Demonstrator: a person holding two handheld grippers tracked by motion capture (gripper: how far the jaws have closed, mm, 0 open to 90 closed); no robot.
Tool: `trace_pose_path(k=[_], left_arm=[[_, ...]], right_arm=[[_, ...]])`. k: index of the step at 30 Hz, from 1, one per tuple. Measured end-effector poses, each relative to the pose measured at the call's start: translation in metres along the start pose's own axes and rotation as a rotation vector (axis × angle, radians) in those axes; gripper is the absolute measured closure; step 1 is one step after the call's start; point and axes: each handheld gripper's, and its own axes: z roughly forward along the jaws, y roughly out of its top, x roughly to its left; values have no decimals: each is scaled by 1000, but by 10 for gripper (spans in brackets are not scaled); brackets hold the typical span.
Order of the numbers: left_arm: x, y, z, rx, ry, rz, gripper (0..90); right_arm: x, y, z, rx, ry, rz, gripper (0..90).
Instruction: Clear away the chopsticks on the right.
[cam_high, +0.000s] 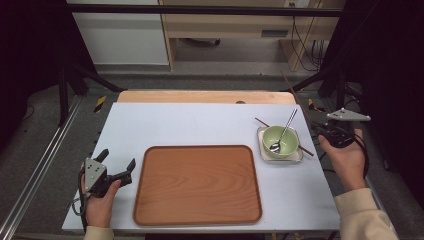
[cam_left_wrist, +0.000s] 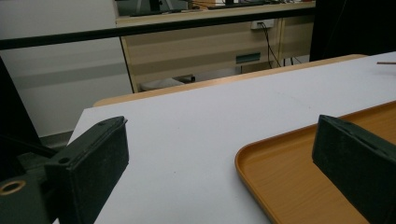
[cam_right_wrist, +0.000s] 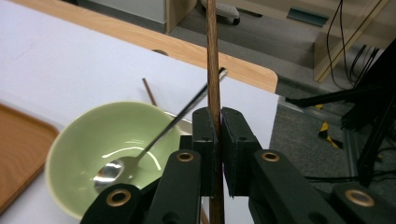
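My right gripper (cam_right_wrist: 218, 116) is shut on a brown wooden chopstick (cam_right_wrist: 212, 56) that stands up between its pads. In the high view this gripper (cam_high: 322, 130) hangs just right of a pale green bowl (cam_high: 290, 142). The bowl sits on a square white plate (cam_high: 265, 151) and holds a metal spoon (cam_high: 286, 127) leaning on its far rim. A second chopstick (cam_high: 260, 121) lies on the table and runs under the plate. My left gripper (cam_high: 116, 160) rests open near the table's left front, beside a wooden tray (cam_high: 197, 200). Nothing is between its jaws (cam_left_wrist: 222, 126).
The white table top (cam_high: 190, 125) has a wooden strip along its far edge. Black frame posts (cam_high: 62, 85) stand at both sides, and cables and a cabinet lie on the floor beyond. The tray carries nothing.
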Motion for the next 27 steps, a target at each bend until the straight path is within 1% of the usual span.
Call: trace_pose_path(k=[1,2,4,6,8,10,12,13,14,16,17,18,21,22,23,24,25,27], left_arm=[[0,0,0,0,-2,-1,34],[0,0,-1,-1,-3,-3,34],[1,0,-1,-6,-7,-10,33],[0,0,0,-7,-7,-8,34],[0,0,0,-3,-9,-3,34],[-1,1,-2,-4,-8,8,34],[-3,1,-6,3,-5,27,34],[-4,1,-9,5,-3,40,34],[-4,0,-12,6,2,52,33],[-5,0,-19,10,9,71,33],[-4,0,-22,7,14,73,33],[-3,0,-24,5,22,75,33],[0,1,-26,-9,36,54,34],[0,1,-25,-4,35,53,34],[0,0,-23,2,34,53,34],[1,-2,-21,9,30,52,34],[0,-2,-19,12,25,47,34],[0,-2,-17,12,19,45,34]], right_arm=[[13,2,-4,-7,7,-21,848],[13,2,-4,-7,7,-21,848],[24,2,-8,-19,8,-44,847],[38,1,-13,-27,8,-67,847],[48,0,-17,-29,9,-89,847],[58,-2,-23,-28,-26,-132,848],[62,-4,-29,-19,-49,-151,848],[65,-6,-33,-15,-55,-153,847],[71,-10,-42,-12,-52,-160,847],[77,-15,-51,-13,-33,-170,847],[77,-15,-51,-13,-33,-170,847],[81,-17,-55,-15,-18,-176,847],[93,-25,-62,-6,-4,-193,847],[96,-28,-64,1,-4,-198,847],[98,-33,-66,10,-17,-204,847],[98,-33,-66,10,-17,-204,847],[99,-36,-68,16,-8,-194,847],[101,-38,-69,18,-4,-193,847]])
